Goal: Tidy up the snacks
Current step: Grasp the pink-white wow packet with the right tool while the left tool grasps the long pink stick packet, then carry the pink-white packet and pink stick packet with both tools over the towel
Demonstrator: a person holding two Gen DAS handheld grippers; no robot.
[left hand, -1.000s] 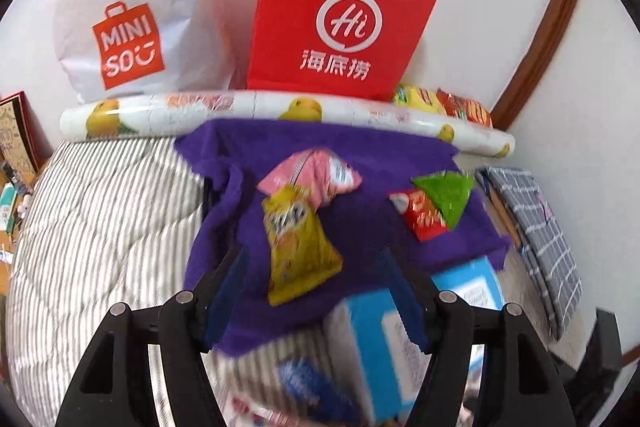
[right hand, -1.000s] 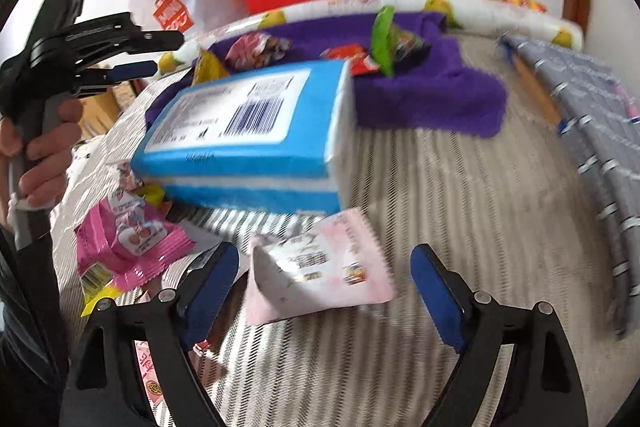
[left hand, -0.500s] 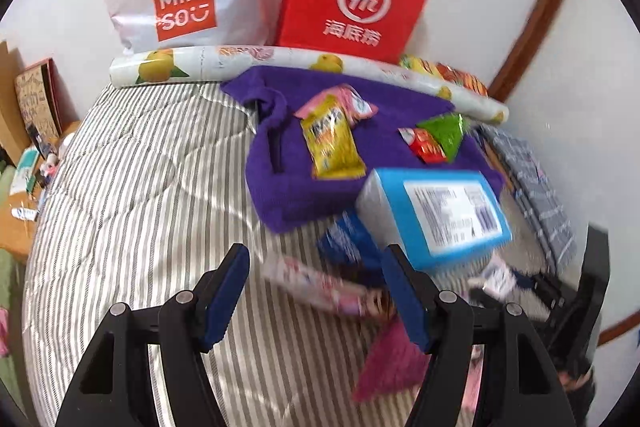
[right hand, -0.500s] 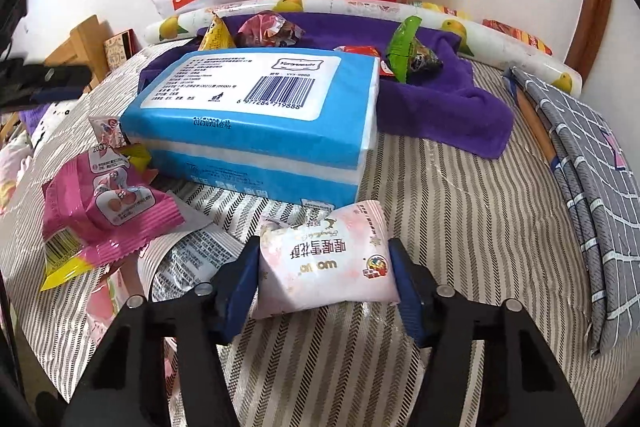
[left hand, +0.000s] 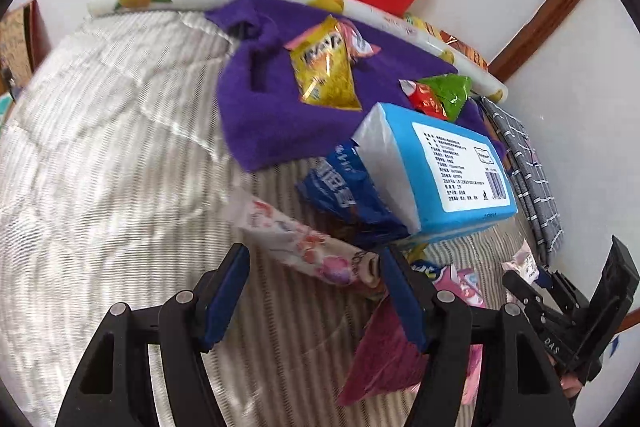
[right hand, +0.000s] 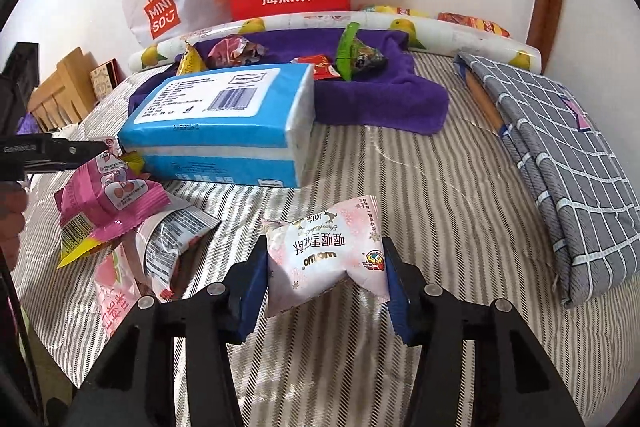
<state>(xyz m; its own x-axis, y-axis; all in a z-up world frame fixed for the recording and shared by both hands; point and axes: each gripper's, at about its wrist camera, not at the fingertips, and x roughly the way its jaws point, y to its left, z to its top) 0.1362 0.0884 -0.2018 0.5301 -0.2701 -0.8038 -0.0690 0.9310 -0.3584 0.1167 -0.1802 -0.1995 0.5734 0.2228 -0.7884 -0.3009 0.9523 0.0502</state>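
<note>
A: Left wrist view, risks first?

B: Entry one, left tool (left hand: 314,291): jaws wide apart, nothing held. A floral-print packet (left hand: 304,243) lies on the striped bed (left hand: 120,167) just ahead of the fingertips, its near end reaching between them; contact cannot be told. Likely hazard: a closing grab could also catch the dark pink wrapper (left hand: 384,359) lying just beside the right-hand finger, or nudge the blue snack bag (left hand: 344,195) wedged against the blue tissue pack (left hand: 436,167).

A: And beyond the tissue pack?

B: Yellow chip bag (left hand: 326,71), red sachet (left hand: 424,99) and green packet (left hand: 450,93) lie on the purple towel (left hand: 260,115), on the far side of the tissue pack.

A: Right wrist view?

B: Entry two, right tool (right hand: 326,275): jaws narrowed onto the pale pink snack packet (right hand: 326,247), one pad against each side, packet puffed between them. It sits on the near side of the tissue pack, well apart from it. Likely hazard: the air-filled wrapper is slick and may squirt out of the pads, or a harder squeeze may crush what is inside.

A: Neighbours?

B: Magenta packet (right hand: 108,199) and silver-backed wrapper (right hand: 172,239) lie beside the tissue pack's near left corner.
</note>
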